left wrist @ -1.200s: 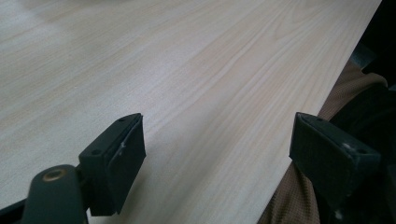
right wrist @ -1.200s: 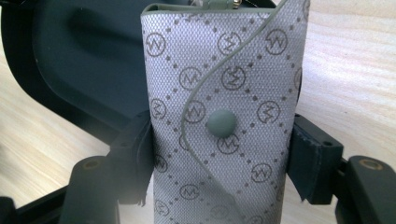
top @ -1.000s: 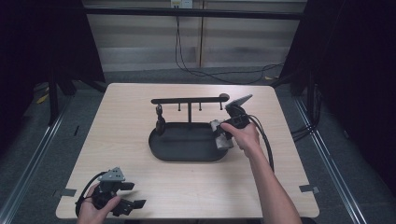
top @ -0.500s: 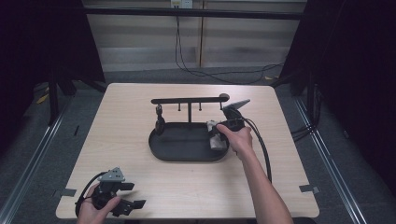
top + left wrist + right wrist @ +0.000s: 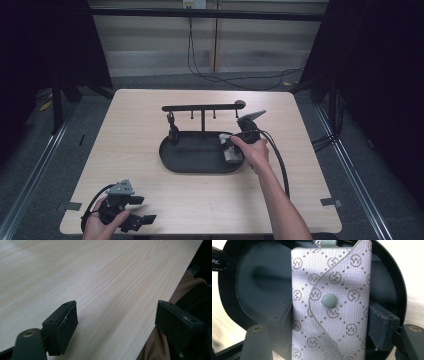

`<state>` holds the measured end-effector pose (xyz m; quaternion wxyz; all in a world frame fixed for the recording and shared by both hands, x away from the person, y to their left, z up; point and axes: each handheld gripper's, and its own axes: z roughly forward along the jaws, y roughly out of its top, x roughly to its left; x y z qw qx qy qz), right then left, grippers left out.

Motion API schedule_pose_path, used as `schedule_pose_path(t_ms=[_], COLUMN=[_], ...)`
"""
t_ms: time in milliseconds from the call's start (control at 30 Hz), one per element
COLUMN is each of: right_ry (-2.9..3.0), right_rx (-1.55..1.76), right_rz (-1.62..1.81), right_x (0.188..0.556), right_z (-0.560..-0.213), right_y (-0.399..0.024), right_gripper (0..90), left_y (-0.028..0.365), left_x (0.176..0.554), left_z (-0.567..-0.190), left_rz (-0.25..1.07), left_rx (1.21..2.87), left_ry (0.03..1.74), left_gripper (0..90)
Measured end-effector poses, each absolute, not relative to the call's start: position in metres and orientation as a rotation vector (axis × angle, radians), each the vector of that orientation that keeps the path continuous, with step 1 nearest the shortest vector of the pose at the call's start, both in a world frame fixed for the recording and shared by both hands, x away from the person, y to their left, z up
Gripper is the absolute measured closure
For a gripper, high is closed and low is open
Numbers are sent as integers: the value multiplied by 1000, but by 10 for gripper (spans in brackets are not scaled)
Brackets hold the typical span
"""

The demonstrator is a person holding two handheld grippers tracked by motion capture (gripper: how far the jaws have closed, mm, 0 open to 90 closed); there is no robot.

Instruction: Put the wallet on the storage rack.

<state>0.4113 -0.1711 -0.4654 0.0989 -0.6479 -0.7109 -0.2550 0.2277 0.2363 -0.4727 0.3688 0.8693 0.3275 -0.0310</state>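
Pouch [image 5: 329,302], grey fabric with a repeating monogram print and a round snap button, lying flat in the right end of the black oval tray [image 5: 187,162], flap side up. Standing between the pads of the right gripper [image 5: 231,150], jaws having just been opening; left edge hard against one pad, a thin gap visible along the other, so grip judged released or nearly so, with contact on the close side not fully certain. Positioned under the right end of the hanger rail [image 5: 202,107] rising from the back of the tray, a small dark item [image 5: 172,131] hanging at the rail's left end. Left gripper [image 5: 131,216] held at the near left corner of the table [image 5: 130,130], jaws spread wide, nothing between them, well apart from the work. Risks from here: lifting away with one pad against the fabric likely to drag or tip the pouch out of the tray; withdrawing upward too steeply likely to strike the rail; a short strap tab at the pouch's far end liable to snag on a jaw. Recommended: widen fully, then retreat straight back along the jaws.
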Motion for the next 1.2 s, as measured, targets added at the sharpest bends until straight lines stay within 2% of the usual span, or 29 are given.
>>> schedule_pose_path(t_ms=[67,133,733,1200], right_ry=[-2103,-2109,-2198,-2308], right_rx=[-1917,-1913,-1911,-1896], right_rz=[-755,-767,-797,-848], right_x=[411,411,403,382], right_z=[-465,-462,-439,-425], right_y=[-171,-171,-184,-197], right_gripper=[282,236,249,246], left_y=[236,237,237,241], left_x=[228,228,228,229], left_z=[-473,-472,-472,-471], left_rz=[-79,-80,-77,-49], left_rx=[2232,2234,2229,2169], left_ry=[841,842,847,883], left_gripper=[182,182,182,182])
